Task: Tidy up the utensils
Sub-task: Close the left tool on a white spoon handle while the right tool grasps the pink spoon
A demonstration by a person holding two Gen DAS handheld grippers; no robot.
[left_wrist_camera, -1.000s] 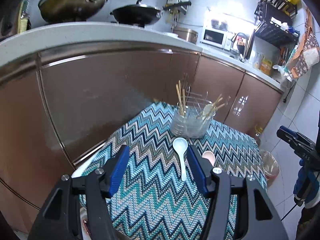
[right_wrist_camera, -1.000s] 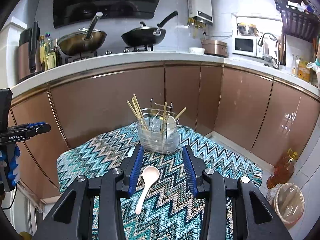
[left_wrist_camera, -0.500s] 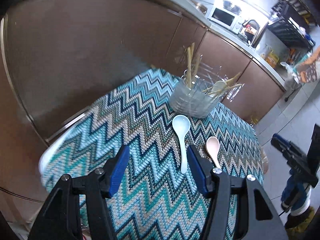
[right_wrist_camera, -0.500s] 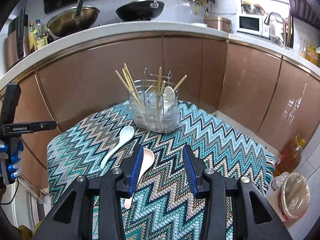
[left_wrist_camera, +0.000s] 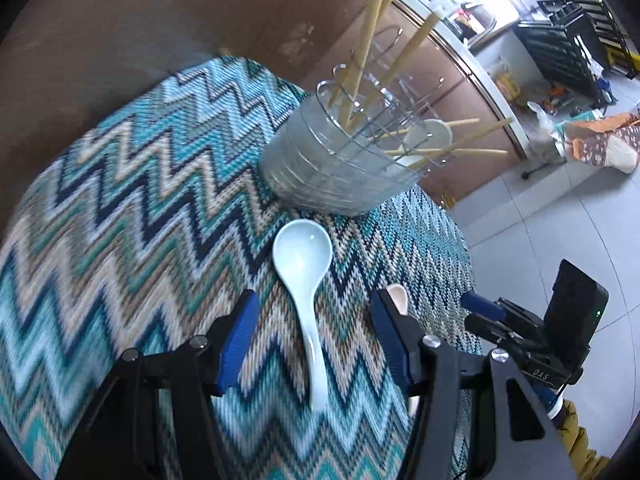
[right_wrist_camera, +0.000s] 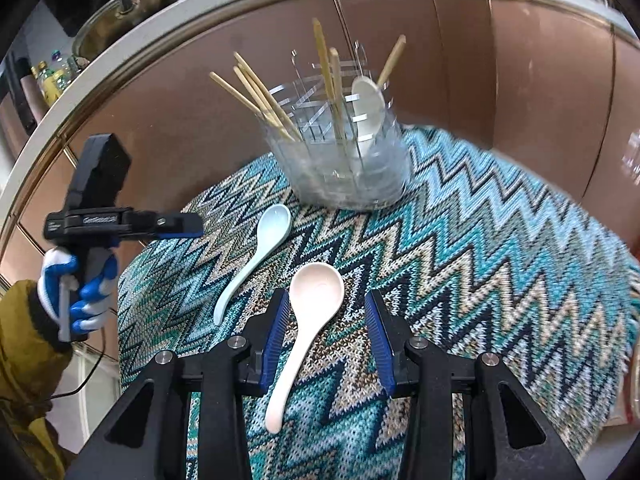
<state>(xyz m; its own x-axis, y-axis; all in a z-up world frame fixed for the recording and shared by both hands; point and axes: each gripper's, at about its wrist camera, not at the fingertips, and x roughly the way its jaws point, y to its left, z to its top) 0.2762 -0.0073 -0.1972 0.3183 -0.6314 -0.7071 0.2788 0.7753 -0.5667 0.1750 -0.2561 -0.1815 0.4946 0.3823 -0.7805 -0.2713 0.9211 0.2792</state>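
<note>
Grippers (left_wrist_camera: 314, 312) lower — spoons (right_wrist_camera: 308, 320) between fingers

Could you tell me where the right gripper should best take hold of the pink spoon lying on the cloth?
Probably the handle's middle, from above: the pink spoon lies flat, bowl toward the utensil holder, and the open right gripper already straddles its neck, fingers either side of the narrow shaft.

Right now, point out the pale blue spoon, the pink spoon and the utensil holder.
pale blue spoon (left_wrist_camera: 303, 250), left wrist view, on its bowl.
pink spoon (right_wrist_camera: 317, 289), right wrist view, on its bowl.
utensil holder (right_wrist_camera: 344, 178), right wrist view, on its clear front wall.
</note>
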